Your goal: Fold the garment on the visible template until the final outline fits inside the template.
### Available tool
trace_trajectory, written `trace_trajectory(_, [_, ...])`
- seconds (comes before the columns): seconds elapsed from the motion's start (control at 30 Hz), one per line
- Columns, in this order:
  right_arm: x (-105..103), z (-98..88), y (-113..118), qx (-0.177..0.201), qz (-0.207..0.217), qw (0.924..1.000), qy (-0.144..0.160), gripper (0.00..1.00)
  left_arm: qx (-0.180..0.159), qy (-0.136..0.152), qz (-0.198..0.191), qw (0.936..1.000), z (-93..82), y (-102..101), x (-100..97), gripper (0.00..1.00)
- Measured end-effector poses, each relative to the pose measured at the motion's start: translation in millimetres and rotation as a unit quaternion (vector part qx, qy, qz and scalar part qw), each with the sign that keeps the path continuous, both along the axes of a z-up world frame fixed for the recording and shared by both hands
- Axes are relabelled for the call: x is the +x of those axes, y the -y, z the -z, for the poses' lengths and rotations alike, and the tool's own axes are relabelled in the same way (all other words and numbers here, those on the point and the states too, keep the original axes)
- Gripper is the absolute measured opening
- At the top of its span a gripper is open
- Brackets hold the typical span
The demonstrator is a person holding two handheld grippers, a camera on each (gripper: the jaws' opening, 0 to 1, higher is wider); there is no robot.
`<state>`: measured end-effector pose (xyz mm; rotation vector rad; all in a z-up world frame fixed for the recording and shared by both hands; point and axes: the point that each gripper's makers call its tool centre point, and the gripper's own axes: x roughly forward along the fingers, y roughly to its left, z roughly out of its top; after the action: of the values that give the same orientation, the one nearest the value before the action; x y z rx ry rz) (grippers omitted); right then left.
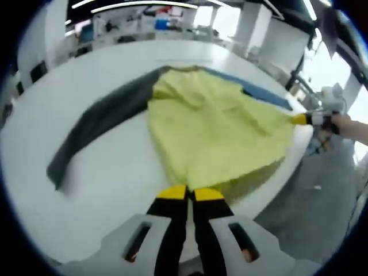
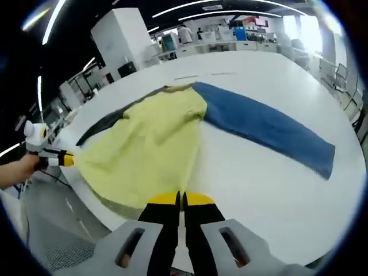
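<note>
A garment with a yellow body [image 1: 213,126] [image 2: 144,144], a dark grey sleeve [image 1: 98,126] [image 2: 95,131] and a blue sleeve [image 1: 261,93] [image 2: 264,129] lies spread on the white table [image 1: 86,195] [image 2: 259,190]. At the table's near edge my left gripper [image 1: 190,194] is shut on the yellow hem; in the right gripper view it reaches in from the left [image 2: 72,159]. My right gripper [image 2: 181,199] is shut on the hem at the other corner, and in the left gripper view it pinches that corner [image 1: 297,119]. The hem is stretched between the two.
The round table's edge runs just under the hem, with grey floor [image 1: 310,213] [image 2: 52,230] beyond it. A person's hand [image 1: 352,127] [image 2: 17,168] holds each far gripper. Benches and a white pillar [image 2: 121,37] stand behind the table.
</note>
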<state>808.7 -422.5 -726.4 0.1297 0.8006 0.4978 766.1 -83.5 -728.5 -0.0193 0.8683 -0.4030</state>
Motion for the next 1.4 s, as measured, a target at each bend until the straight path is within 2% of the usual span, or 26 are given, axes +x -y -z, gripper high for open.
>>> trace_trajectory(0.17, [-7.0,-22.5,3.6,0.02,0.006,0.9998,0.002,0.03,-0.011,0.012,-0.003,0.9999,-18.0,-1.5,-3.5,0.0])
trace_trajectory(0.37, [-22.4,-32.2,3.5,0.028,0.012,0.9995,-0.01,0.03,0.006,0.011,0.016,0.9998,-25.3,3.7,-12.5,0.0])
trace_trajectory(0.43, [-26.6,-31.5,3.4,0.029,0.013,0.9994,-0.016,0.03,0.024,0.003,0.028,0.9993,-23.0,2.3,-18.2,0.0])
trace_trajectory(0.47, [-30.3,-30.3,3.0,0.031,0.014,0.9992,-0.023,0.03,0.041,-0.002,0.042,0.9983,-20.1,1.0,-22.9,0.0])
trace_trajectory(0.5, [-35.2,-27.1,3.5,0.029,0.015,0.9989,-0.033,0.03,0.045,-0.007,0.047,0.9978,-17.0,1.8,-26.8,0.0])
trace_trajectory(0.63, [-51.4,-9.5,6.0,0.016,0.01,0.9976,-0.066,0.03,0.039,-0.027,0.049,0.9977,-5.0,2.5,-37.8,0.0])
trace_trajectory(0.8, [-64.5,6.4,3.9,0.012,0.004,0.9955,-0.094,0.03,0.055,-0.047,0.066,0.9952,9.0,0.8,-50.7,0.0])
trace_trajectory(1.0, [-73.6,19.2,0.3,-0.004,-0.015,0.994,-0.108,0.03,0.065,-0.061,0.081,0.9927,21.5,-3.6,-56.1,0.0])
trace_trajectory(1.2, [-77.8,27.3,0.7,-0.009,-0.018,0.993,-0.116,0.03,0.068,-0.068,0.086,0.9917,25.1,-4.9,-59.7,0.0])
trace_trajectory(1.27, [-80.5,31.7,1.7,-0.015,-0.021,0.9921,-0.123,0.03,0.081,-0.072,0.1,0.989,27.5,-5.2,-63.8,0.0])
trace_trajectory(1.33, [-83.1,37.1,5.0,-0.031,-0.027,0.9912,-0.126,0.03,0.111,-0.096,0.124,0.9814,34.3,-11.8,-73.7,0.0])
trace_trajectory(1.4, [-82.5,40.5,11.0,-0.066,-0.043,0.9908,-0.11,0.04,0.119,-0.102,0.137,0.9781,37.7,-14.2,-81.0,0.0])
